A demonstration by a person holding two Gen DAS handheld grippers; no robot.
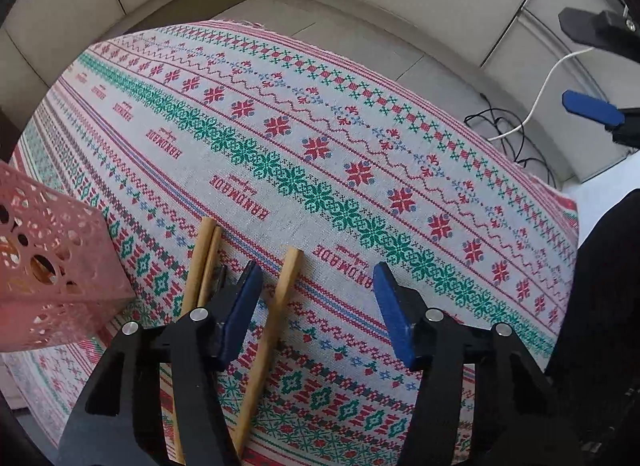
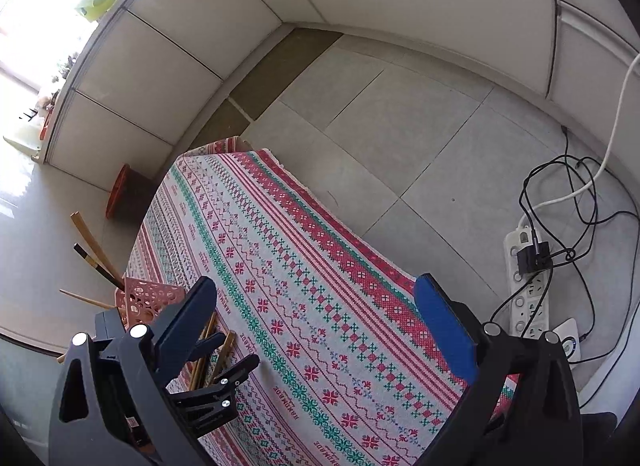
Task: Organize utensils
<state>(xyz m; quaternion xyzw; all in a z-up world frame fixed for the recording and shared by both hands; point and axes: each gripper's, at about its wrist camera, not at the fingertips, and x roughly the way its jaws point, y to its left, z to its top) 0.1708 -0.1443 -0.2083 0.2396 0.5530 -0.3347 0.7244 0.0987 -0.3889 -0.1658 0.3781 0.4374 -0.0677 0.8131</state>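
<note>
I am holding my left gripper [image 1: 316, 286] low over the patterned tablecloth [image 1: 360, 137], jaws apart and clamping nothing, one wooden chopstick [image 1: 276, 314] lying between them. Two more chopsticks [image 1: 202, 262] are lying just left of it. The pink basket [image 1: 48, 266] is standing beyond, sticks poking out. My right gripper [image 2: 316, 298] is hanging unclenched, empty.

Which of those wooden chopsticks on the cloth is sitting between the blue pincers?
The single chopstick lying alone between the left gripper's open fingers. The other two chopsticks lie paired outside them, nearer the pink basket.
</note>
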